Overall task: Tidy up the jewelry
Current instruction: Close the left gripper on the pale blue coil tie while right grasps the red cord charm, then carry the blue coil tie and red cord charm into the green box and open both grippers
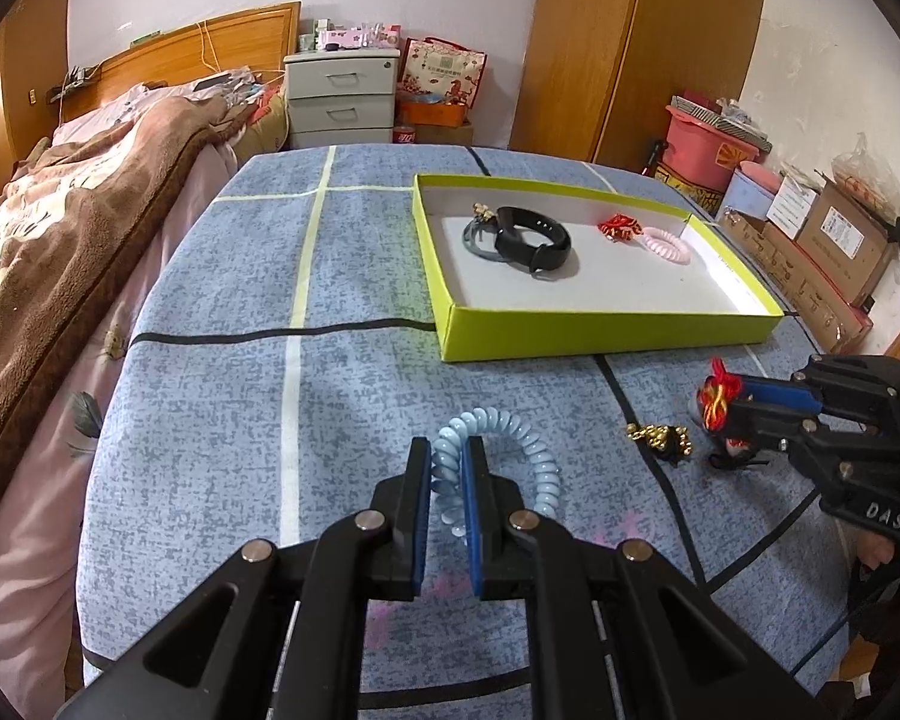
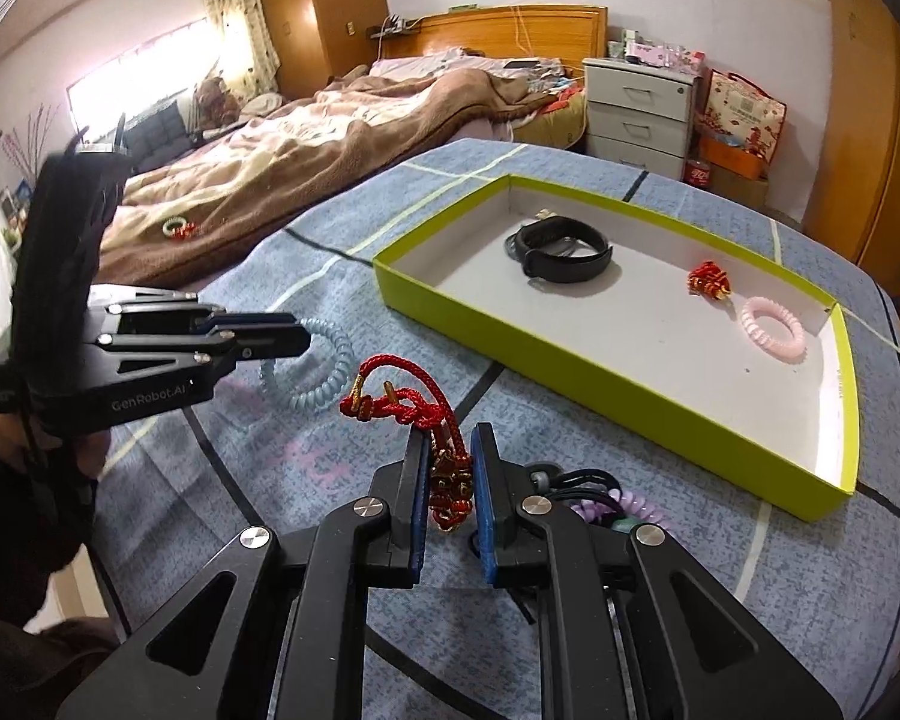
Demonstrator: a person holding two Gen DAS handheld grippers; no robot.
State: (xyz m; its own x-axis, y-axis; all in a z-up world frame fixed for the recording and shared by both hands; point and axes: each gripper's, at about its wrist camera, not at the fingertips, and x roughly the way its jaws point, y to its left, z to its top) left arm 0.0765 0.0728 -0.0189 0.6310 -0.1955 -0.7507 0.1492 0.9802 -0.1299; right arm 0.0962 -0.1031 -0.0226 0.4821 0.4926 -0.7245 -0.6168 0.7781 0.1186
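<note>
My left gripper [image 1: 448, 453] is shut on a light blue coil hair tie [image 1: 510, 450] just above the table; it also shows in the right wrist view [image 2: 324, 360]. My right gripper [image 2: 450, 450] is shut on a red braided cord bracelet [image 2: 414, 402], seen from the left wrist view [image 1: 717, 399]. The lime-green box [image 1: 606, 330] holds a black wristband [image 1: 534, 240], a grey hair tie [image 1: 480, 240], a small red knot ornament [image 1: 618, 227] and a pink coil tie [image 1: 666, 245].
A gold-and-black trinket [image 1: 660, 438] lies on the blue patterned cloth [image 1: 210, 420] between the grippers. A purple coil tie and black bands [image 2: 618, 504] lie by my right gripper. A bed [image 1: 60, 240] runs along the table's left.
</note>
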